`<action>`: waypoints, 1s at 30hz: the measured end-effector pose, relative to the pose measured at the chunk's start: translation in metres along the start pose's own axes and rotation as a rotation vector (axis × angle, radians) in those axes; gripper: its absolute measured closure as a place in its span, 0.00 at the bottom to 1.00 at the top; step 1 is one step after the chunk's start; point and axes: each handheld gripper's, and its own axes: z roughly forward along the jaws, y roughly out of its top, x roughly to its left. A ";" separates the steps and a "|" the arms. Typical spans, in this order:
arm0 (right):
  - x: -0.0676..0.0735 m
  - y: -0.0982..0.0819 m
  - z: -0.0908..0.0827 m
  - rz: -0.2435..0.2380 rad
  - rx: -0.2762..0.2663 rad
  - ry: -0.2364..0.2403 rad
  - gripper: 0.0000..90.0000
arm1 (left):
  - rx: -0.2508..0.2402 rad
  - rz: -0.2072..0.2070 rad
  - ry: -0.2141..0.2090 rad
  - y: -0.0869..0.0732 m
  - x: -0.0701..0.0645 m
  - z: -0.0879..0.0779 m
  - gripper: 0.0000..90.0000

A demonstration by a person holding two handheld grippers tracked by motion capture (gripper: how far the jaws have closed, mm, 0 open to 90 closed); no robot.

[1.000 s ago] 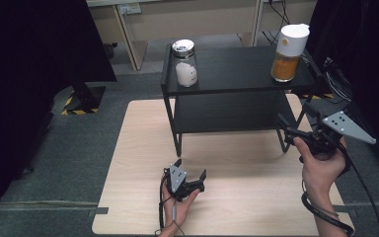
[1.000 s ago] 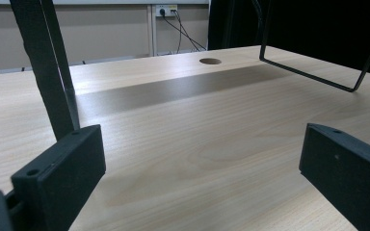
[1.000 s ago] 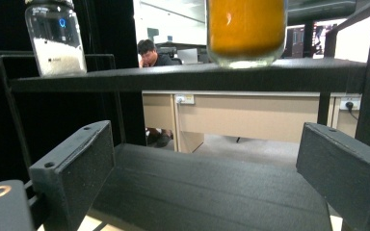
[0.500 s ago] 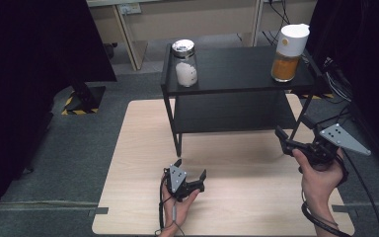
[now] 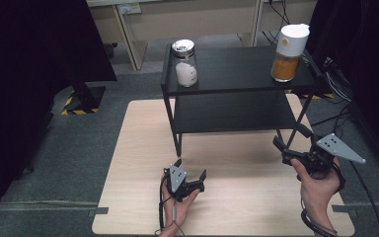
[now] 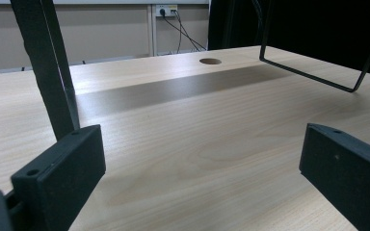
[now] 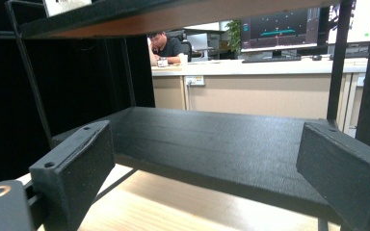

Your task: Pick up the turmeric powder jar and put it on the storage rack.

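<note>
Right tongs (image 5: pixel 288 148) wide, just beside shelf (image 5: pixel 237 118); prob. apart.

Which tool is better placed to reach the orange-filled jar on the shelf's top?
Right, probably. The right tool is open beside the shelf's right end, below the orange-filled jar. The left tool rests low on the table, farther away.

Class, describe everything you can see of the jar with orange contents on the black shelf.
The jar stands upright at the right rear corner of the black shelf's top board. Its body looks clear, filled roughly halfway with orange contents, under a tall white lid bearing a small orange dot. Nothing but the shelf touches it; both grippers are lower down, apart from it.
</note>
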 end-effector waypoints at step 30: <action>-0.005 -0.044 -0.004 0.003 0.084 0.034 0.07 | -0.001 0.001 0.001 0.000 0.000 0.000 0.02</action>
